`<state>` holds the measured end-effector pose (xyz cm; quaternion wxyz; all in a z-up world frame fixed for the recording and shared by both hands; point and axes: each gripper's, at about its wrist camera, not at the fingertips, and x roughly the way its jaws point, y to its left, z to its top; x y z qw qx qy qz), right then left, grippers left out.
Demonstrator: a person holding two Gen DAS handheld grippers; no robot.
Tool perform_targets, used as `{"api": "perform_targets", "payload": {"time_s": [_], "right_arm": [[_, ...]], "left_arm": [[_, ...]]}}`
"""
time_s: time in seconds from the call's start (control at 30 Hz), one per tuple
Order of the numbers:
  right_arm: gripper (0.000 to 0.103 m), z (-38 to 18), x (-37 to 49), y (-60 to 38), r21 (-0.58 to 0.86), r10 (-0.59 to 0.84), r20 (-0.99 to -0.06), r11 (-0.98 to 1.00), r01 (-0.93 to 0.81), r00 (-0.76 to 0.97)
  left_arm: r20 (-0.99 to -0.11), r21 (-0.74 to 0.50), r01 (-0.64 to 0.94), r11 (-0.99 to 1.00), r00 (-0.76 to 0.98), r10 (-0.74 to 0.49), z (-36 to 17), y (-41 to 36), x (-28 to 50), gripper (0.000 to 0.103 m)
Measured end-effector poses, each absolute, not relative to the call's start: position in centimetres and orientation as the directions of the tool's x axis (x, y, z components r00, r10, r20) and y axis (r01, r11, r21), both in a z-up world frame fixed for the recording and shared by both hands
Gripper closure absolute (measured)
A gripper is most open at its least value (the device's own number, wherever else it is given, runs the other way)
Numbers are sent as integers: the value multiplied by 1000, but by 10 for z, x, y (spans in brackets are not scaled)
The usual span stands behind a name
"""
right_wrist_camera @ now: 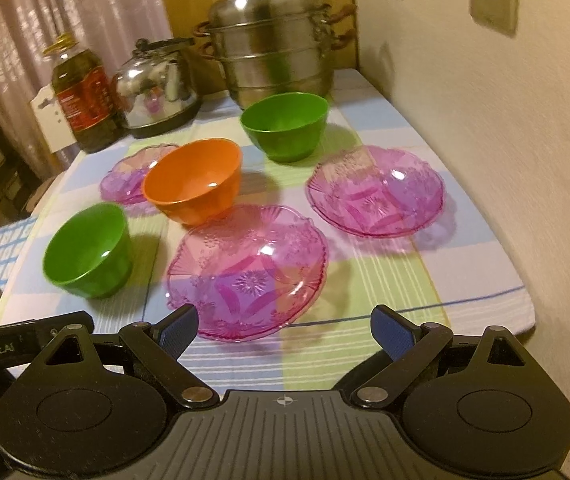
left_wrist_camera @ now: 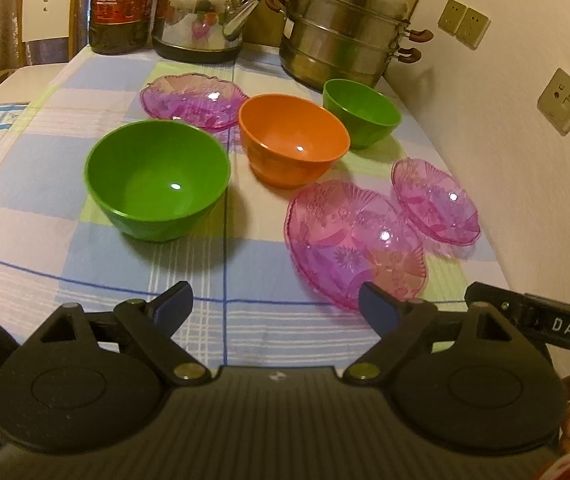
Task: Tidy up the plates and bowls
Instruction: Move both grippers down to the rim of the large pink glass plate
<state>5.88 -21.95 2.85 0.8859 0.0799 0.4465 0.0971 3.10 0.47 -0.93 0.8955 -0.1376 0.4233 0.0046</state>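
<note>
Nearest of all: left gripper (left_wrist_camera: 275, 306) spread wide, nothing between its blue pads; right gripper (right_wrist_camera: 285, 326) likewise spread wide and empty, hanging just short of the near pink plate (right_wrist_camera: 247, 270).

Taking the orange bowl (right_wrist_camera: 193, 182) as the landmark, and working outward. Just in front of it, nearly touching: the near pink plate. Nearer and to its left: a green bowl (right_wrist_camera: 89, 252), standing apart. To its right: a second pink plate (right_wrist_camera: 377, 192), close to the wall. Behind and left, partly hidden by it: a third pink plate (right_wrist_camera: 125, 178). Behind and right: a second green bowl (right_wrist_camera: 285, 126). Farther back still, along the rear of the checked tablecloth (right_wrist_camera: 385, 292): an oil bottle (right_wrist_camera: 83, 98), a steel kettle (right_wrist_camera: 155, 88), and a tall stacked steamer pot (right_wrist_camera: 271, 36).

Progress, judged from the layout: apparently nothing done yet. No bowl nested in another, no plate laid on another; all six pieces single and scattered. Left to do, probably: stacking the plates together and nesting the bowls.

Count: three pink plates, three bowls (two green, one orange), one bottle, one kettle, one steamer pot.
</note>
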Motion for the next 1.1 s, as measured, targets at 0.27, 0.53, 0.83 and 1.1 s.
{"api": "perform_targets", "payload": {"time_s": [0.27, 0.53, 0.83, 1.1], "right_arm": [[10, 20, 79, -231, 258, 247, -776, 964, -65, 580], [10, 5, 99, -232, 263, 241, -781, 964, -47, 576], [26, -16, 120, -237, 272, 241, -799, 962, -26, 552], [35, -37, 135, -240, 282, 241, -821, 960, 0, 518]], "left_arm": [[-766, -248, -117, 962, 631, -121, -22, 1, 59, 17], [-781, -268, -109, 957, 607, -150, -46, -3, 84, 20], [-786, -292, -110, 950, 594, -172, -71, -9, 109, 36], [-792, -302, -117, 946, 584, -180, -84, -11, 123, 51]]}}
